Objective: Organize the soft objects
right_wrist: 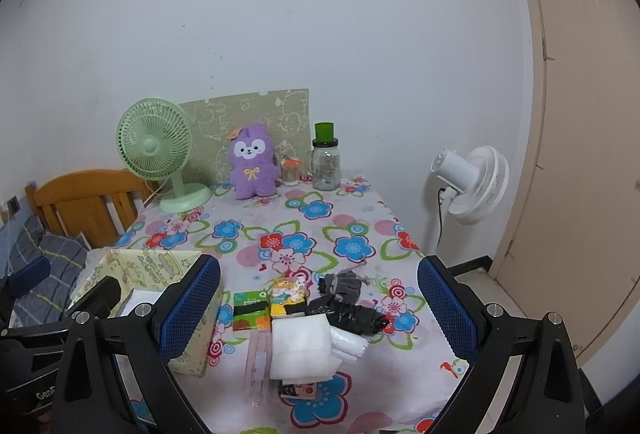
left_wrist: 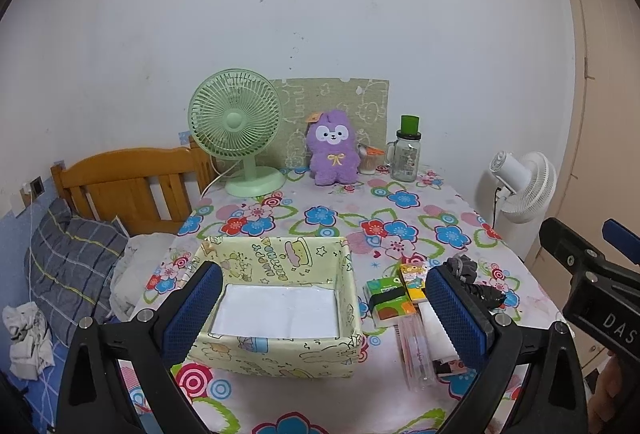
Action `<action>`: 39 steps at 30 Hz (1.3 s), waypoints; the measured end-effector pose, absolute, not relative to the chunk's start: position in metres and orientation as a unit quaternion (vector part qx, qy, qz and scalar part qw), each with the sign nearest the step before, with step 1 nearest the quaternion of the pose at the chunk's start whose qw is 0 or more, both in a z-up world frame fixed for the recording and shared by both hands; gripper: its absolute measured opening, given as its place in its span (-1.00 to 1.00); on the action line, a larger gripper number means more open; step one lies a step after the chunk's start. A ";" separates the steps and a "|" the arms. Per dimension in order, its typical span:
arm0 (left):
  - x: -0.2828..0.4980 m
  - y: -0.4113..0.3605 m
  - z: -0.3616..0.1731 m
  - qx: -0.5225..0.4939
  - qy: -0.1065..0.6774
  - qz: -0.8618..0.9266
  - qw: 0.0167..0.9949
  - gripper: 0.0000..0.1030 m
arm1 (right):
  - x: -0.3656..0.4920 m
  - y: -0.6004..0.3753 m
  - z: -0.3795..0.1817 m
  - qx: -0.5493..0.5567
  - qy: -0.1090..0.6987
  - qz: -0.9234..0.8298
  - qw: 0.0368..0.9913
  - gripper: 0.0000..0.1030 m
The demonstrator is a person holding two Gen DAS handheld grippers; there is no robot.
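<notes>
A pale yellow fabric box stands open on the flowered table, with only a white liner in its bottom. My left gripper hovers open just in front of and above it. To the box's right lies a pile: a green tissue pack, a yellow tissue pack, a grey cloth, a black crumpled bag, a white folded pad and a clear plastic sleeve. My right gripper is open above that pile, touching nothing.
At the table's far end stand a green desk fan, a purple plush toy, a glass jar with a green lid and a patterned board. A wooden bed headboard is at left, a white floor fan at right.
</notes>
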State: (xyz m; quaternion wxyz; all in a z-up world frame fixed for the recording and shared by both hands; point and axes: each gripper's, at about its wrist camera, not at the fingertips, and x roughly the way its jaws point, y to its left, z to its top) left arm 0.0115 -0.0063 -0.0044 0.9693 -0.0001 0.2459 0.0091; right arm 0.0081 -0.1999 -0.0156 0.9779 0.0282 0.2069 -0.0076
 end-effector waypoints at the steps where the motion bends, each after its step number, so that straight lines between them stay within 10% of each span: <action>1: 0.012 -0.006 -0.005 -0.001 0.247 0.009 0.969 0.98 | 0.008 -0.200 -0.015 0.030 0.206 -0.009 0.978 0.95; 39: 0.007 -0.010 -0.003 0.005 0.245 -0.003 0.969 0.99 | 0.007 -0.196 -0.011 0.020 0.205 0.005 0.978 0.95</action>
